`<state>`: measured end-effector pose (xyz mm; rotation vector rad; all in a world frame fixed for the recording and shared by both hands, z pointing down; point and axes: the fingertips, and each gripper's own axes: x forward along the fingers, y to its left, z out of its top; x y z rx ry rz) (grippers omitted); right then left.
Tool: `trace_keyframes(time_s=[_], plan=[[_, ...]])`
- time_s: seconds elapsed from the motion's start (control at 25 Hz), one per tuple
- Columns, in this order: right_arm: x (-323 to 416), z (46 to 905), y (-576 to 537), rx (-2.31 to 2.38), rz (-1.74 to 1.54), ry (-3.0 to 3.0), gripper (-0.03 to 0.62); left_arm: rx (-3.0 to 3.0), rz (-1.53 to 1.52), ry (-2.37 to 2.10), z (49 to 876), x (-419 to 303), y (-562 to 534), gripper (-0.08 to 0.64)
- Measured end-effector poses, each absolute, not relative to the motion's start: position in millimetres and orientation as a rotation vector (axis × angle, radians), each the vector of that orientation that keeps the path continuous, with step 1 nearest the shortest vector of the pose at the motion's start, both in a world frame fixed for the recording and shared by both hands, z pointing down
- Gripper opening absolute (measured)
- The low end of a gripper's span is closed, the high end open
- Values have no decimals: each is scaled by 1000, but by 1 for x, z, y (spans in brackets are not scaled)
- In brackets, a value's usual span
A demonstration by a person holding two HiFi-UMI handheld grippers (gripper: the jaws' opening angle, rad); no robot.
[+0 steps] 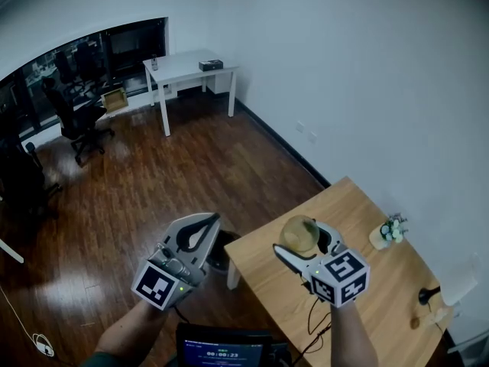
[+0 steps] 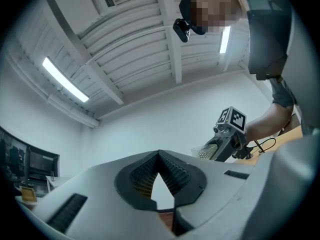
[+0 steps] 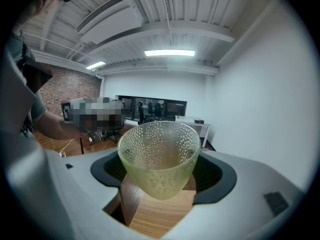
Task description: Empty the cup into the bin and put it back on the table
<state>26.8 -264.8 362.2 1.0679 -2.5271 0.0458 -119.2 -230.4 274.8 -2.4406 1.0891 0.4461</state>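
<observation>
Wood-floor room w/ white walls; light wooden table [image 1: 382, 285] at right. R gripper [image 1: 307, 239] has jaws spread wide & clamped on a dimpled greenish glass cup [image 1: 298, 233], upright, over table's left end. L gripper [image 1: 206, 224] is off the table, above the floor, pads meeting at tips w/ nothing betw. them. Dark bin [image 1: 220, 257] is below it, partly hidden. Small potted plant [image 1: 390, 232] by the wall.

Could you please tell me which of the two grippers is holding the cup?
The right gripper: its jaws clamp the translucent yellowish dimpled cup above the wooden table. The left gripper has its jaws closed together on nothing.
</observation>
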Motion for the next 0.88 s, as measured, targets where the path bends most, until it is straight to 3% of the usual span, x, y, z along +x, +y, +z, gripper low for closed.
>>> trace_keyframes(time_s=[0.88], plan=[[-34, 361, -341, 917, 67, -2550, 390, -2364, 413, 1207, 276, -170, -270, -9]])
